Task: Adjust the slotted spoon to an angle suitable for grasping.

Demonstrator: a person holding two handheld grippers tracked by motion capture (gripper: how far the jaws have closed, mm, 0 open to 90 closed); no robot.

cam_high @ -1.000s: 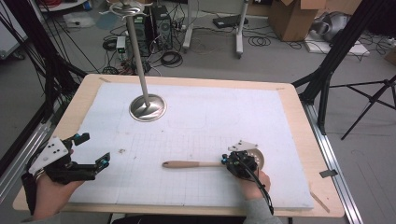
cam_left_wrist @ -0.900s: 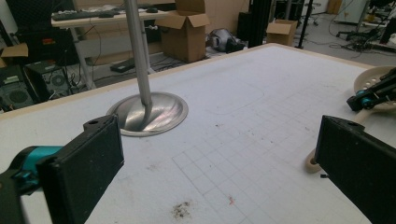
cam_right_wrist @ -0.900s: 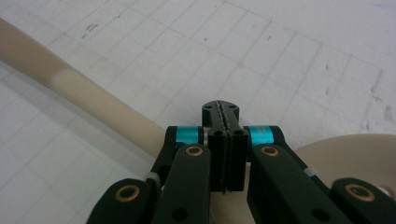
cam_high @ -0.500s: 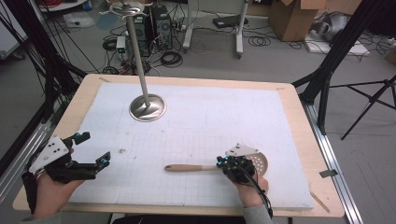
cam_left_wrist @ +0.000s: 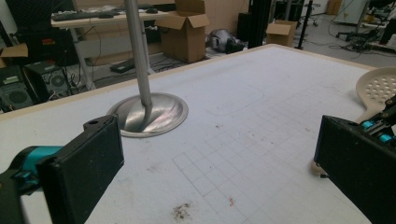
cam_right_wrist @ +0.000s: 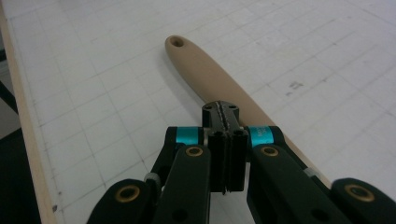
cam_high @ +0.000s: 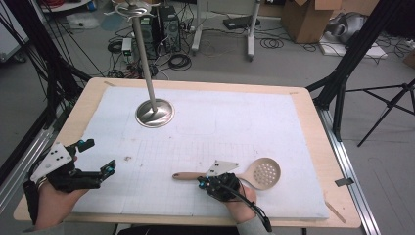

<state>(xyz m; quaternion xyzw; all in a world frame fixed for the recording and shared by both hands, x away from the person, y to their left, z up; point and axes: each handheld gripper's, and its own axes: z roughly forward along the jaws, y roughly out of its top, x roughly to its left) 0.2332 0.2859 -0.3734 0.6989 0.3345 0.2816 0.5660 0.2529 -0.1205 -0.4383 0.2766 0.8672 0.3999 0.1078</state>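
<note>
A beige slotted spoon point(cam_high: 264, 174) lies flat on the white gridded mat near the front edge, its round head to the right and its handle pointing left. My right gripper point(cam_high: 201, 181) hovers over the handle's middle, jaws pressed together with nothing between them. In the right gripper view the shut gripper point(cam_right_wrist: 220, 109) sits just above the handle point(cam_right_wrist: 205, 70), whose holed end points away. My left gripper point(cam_high: 98, 155) rests open at the front left, far from the spoon. Through its wide-open jaws point(cam_left_wrist: 217, 154) the spoon head point(cam_left_wrist: 378, 86) shows at the right.
A metal stand with a round base point(cam_high: 154, 113) and a tall pole rises at the back left of the mat. A small dark stain point(cam_high: 128, 158) marks the mat near the left gripper. The wooden table rim point(cam_high: 313, 127) frames the mat; boxes and cables lie beyond.
My right gripper has slid left along the spoon's handle and a little toward the front edge, uncovering the spoon's head. The spoon and the left gripper have stayed put.
</note>
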